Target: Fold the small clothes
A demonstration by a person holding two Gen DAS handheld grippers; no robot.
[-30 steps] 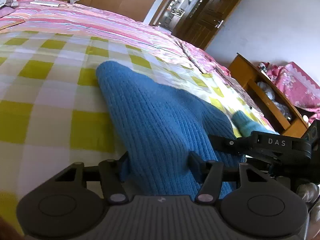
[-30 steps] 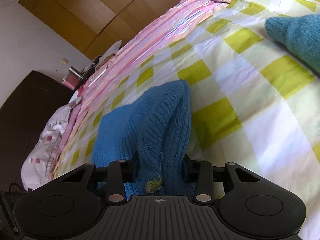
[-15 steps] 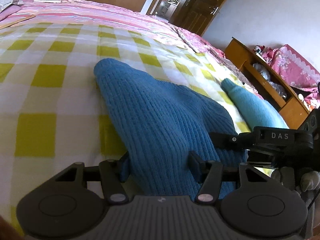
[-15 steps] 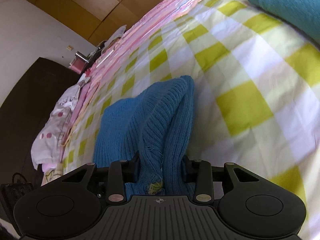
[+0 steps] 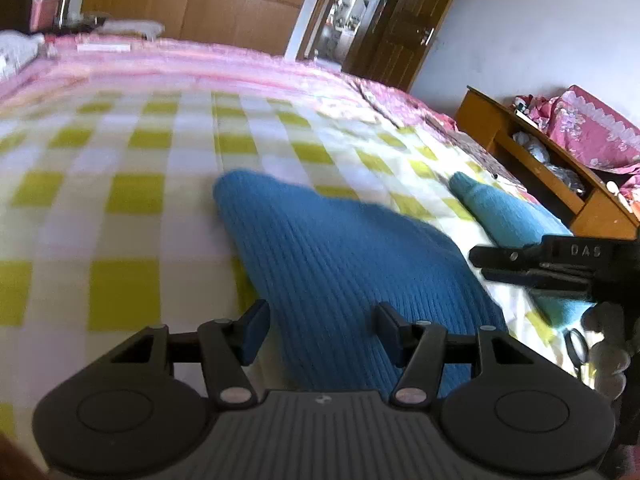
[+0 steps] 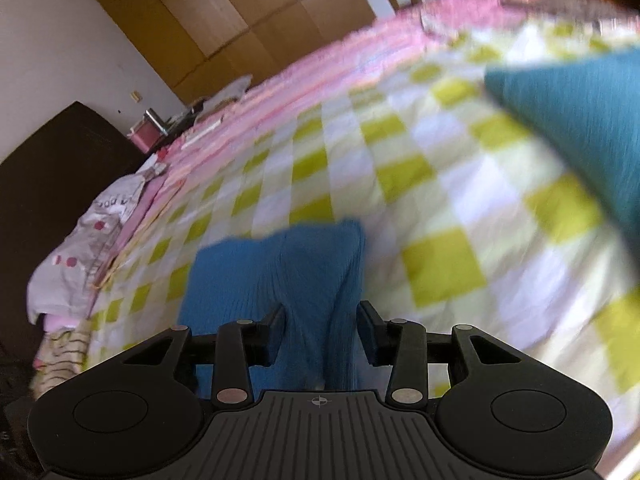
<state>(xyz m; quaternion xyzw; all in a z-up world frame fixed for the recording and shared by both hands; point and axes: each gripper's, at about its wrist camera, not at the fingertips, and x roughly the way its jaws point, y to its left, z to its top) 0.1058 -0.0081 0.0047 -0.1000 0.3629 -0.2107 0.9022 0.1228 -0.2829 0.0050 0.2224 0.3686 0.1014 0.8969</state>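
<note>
Since the earlier frames, both pairs of fingers have spread apart and the blue ribbed-knit garment (image 5: 344, 264), formerly pinched on each side, now lies loose between them; left gripper (image 5: 320, 330) released, its left finger clear of the knit with checked cloth showing in the gap, its right finger (image 5: 390, 332) at the fabric's right portion, contact there not determinable; right gripper (image 6: 322, 332) likewise released, a raised fold of the same blue ribbed-knit garment (image 6: 280, 276) standing between its fingers, a gap visible on the right side, the left side too blurred to tell; garment resting on the yellow-and-white checked bedsheet (image 5: 120, 200), its rounded far end pointing away from the left camera; second, lighter teal knitted garment (image 5: 508, 216) lying on the sheet to the right of the blue one, apart from it, and appearing in the right wrist view at upper right (image 6: 580, 112), blurred; right gripper also seen from the side in the left wrist view (image 5: 532, 268), over the teal piece; pink striped quilt (image 5: 200, 68) beyond the checked sheet; orange wooden bedside shelf (image 5: 560, 176) at the far right of the bed; dark wooden door (image 5: 400, 28) and tan wooden wardrobe panels (image 5: 200, 4) behind; white printed pillow (image 6: 88, 248) at the bed's left edge in the right wrist view.
</note>
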